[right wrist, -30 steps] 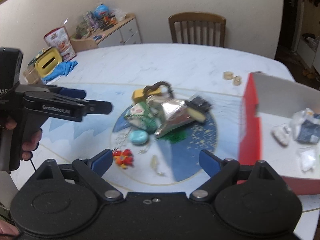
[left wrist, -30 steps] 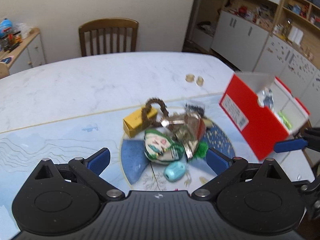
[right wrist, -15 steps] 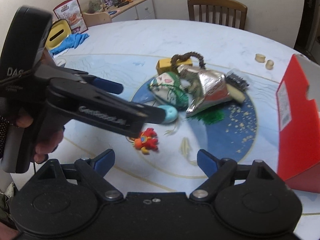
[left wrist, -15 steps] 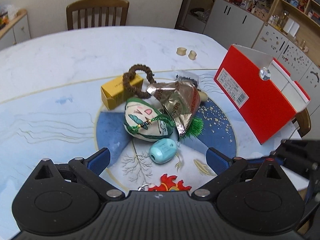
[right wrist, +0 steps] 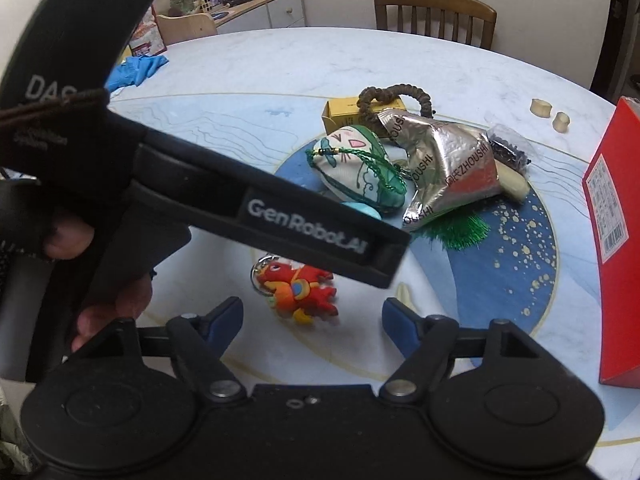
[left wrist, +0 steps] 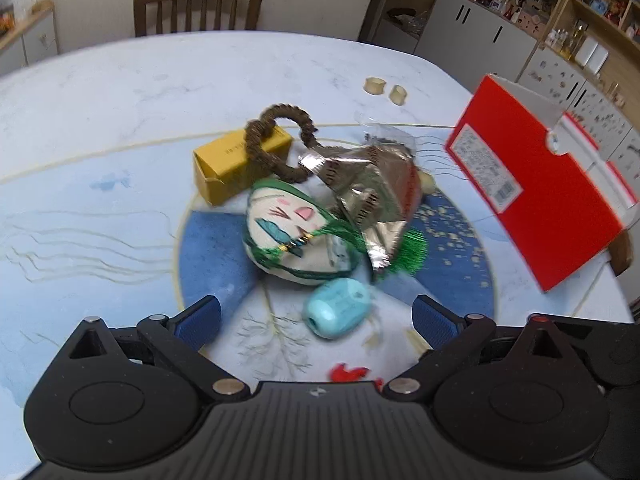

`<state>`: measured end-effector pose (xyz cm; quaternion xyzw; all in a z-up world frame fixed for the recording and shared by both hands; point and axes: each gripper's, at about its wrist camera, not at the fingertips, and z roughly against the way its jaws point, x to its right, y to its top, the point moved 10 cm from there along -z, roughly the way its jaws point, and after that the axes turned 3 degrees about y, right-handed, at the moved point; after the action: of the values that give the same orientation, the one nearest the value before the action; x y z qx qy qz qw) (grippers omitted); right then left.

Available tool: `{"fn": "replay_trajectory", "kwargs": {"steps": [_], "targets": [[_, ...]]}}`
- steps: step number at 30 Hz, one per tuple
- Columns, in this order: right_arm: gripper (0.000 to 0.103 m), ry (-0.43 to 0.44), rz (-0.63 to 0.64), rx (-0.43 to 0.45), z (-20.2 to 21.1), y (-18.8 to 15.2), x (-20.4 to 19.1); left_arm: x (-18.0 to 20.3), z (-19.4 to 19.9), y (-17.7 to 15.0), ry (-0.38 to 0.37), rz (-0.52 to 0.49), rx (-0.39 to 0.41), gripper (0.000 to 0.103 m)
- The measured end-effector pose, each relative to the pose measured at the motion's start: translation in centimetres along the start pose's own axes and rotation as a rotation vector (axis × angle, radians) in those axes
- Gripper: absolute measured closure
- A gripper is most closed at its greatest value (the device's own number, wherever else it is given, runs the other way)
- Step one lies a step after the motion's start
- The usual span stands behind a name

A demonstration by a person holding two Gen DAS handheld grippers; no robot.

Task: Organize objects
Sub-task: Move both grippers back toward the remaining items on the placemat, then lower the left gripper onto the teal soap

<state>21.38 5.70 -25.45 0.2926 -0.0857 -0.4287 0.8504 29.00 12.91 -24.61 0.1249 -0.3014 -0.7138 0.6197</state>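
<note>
1. The left gripper (left wrist: 316,318) hangs over the pile with its blue pads spread wide and nothing between them; the turquoise bead (left wrist: 337,308) lies on the table just ahead of the gap, untouched.
2. The right gripper (right wrist: 312,316) has its jaws closing, yet the pads are still apart and press on nothing; the red dragon keychain (right wrist: 298,290) lies on the table in the gap's line, just ahead of the pads.
3. The pile sits on the round blue-and-white design of the table (left wrist: 120,92). Clock directions below are taken from the pile's centre in the left wrist view.
4. At the centre lies a cream pouch (left wrist: 294,236) with a drawn face and green cord.
5. At 5 o'clock, touching or nearly touching the pouch, is the turquoise bead.
6. At 2 o'clock a crumpled silver snack bag (left wrist: 372,188) leans against the pouch, with a green tassel (left wrist: 408,250) showing under its lower edge.
7. At 11 o'clock stands a yellow box (left wrist: 236,164), and a brown braided loop (left wrist: 280,140) rests across its top.
8. At 3 o'clock, well apart, a red box (left wrist: 532,204) stands at the table's edge.
9. At 1 o'clock, far back, two small wooden rings (left wrist: 386,90) sit side by side.
10. In the right wrist view a person's hand (right wrist: 92,264) holds the left gripper's handle at 9 o'clock.
</note>
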Motion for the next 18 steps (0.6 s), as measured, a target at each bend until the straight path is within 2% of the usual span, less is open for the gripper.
{"fn": "replay_trajectory", "kwargs": {"steps": [4, 11, 12, 18], "targets": [[0.031, 0.001, 0.018, 0.017, -0.3, 0.1, -0.5, 0.0, -0.1, 0.1, 0.002, -0.030, 0.010, 0.001], [0.038, 0.011, 0.019, 0.014, -0.8, 0.1, -0.4, 0.3, -0.5, -0.1, -0.063, -0.053, 0.005, 0.001], [0.041, 0.010, 0.018, 0.013, -0.8, 0.2, -0.4, 0.4, -0.5, -0.1, -0.068, -0.059, 0.005, 0.001], [0.050, -0.015, 0.006, 0.018, -0.8, 0.5, 0.2, 1.3, -0.5, -0.3, -0.075, -0.089, 0.019, 0.010]]}}
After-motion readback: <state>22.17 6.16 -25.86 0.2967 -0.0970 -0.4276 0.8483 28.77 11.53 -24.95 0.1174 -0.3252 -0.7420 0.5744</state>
